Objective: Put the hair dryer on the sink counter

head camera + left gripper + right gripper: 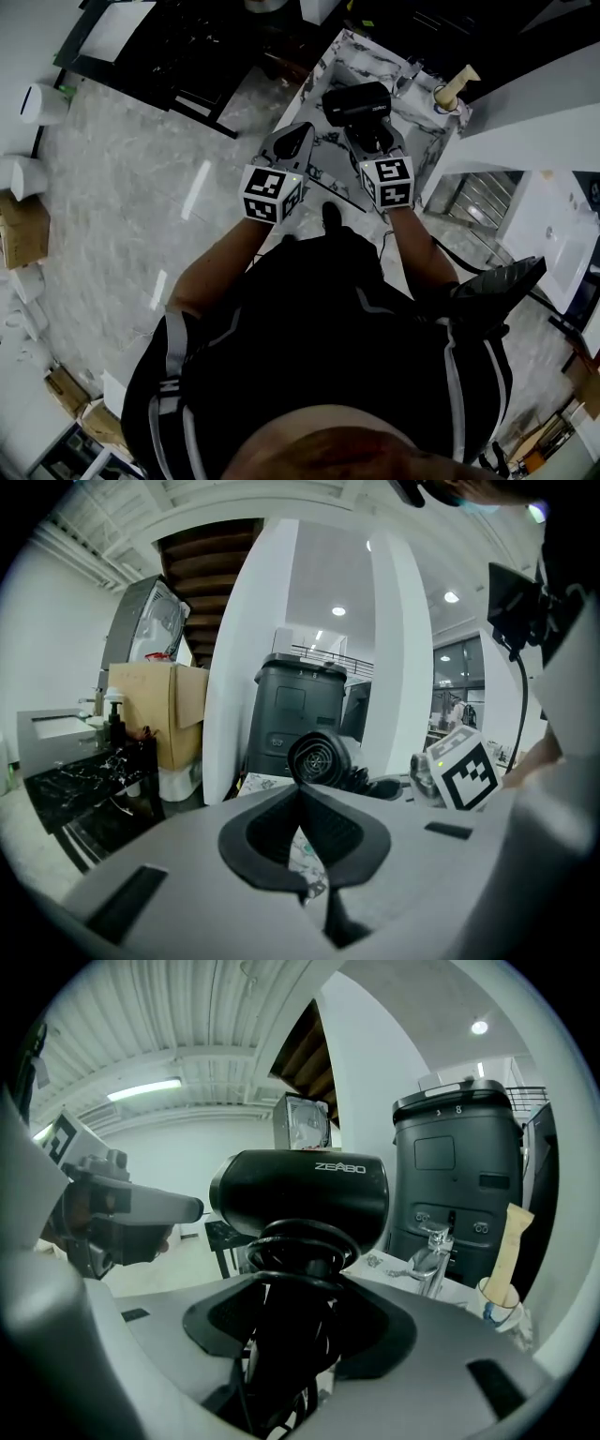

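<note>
matt black plastic hair dryer [300, 1194]

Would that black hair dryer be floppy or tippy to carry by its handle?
The hair dryer has a hard shell, so probably stiff. Its bulky head above the handle likely makes it top-heavy. The cord looped round the handle looks floppy, might slip.

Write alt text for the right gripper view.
The right gripper clamps a black hair dryer by its cord-wrapped handle, barrel crosswise above the jaws. Behind it are a marbled sink counter with a faucet, a dark bin, and the left gripper at left.
</note>
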### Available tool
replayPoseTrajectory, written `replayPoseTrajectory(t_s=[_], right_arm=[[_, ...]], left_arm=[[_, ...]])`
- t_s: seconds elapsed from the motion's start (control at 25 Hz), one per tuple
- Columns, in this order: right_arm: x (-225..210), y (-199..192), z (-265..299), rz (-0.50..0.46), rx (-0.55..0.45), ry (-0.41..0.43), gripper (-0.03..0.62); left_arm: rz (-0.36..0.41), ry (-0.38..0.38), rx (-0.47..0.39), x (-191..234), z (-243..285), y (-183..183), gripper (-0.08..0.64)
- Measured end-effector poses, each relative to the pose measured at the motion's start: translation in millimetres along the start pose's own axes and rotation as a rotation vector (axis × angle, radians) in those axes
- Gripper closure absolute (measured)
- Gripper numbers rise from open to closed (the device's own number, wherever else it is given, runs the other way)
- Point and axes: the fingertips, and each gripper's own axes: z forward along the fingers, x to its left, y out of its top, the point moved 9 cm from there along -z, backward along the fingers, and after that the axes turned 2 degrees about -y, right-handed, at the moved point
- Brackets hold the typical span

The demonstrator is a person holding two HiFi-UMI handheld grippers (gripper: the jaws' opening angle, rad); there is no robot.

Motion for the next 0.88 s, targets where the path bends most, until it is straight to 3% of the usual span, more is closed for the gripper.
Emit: replayPoseTrajectory(t_s=[0.4,0.88], right_arm=[[-22,-48,53,-0.006,0.166,0.046,0.351],[-35,-96,104,0.027,0.326,0.043,0.351]], left_arm=[[0.003,0.035,0.083,2,22,-17,0.555],[-0.018,0.074,0.107,12,31,-25,0.554]])
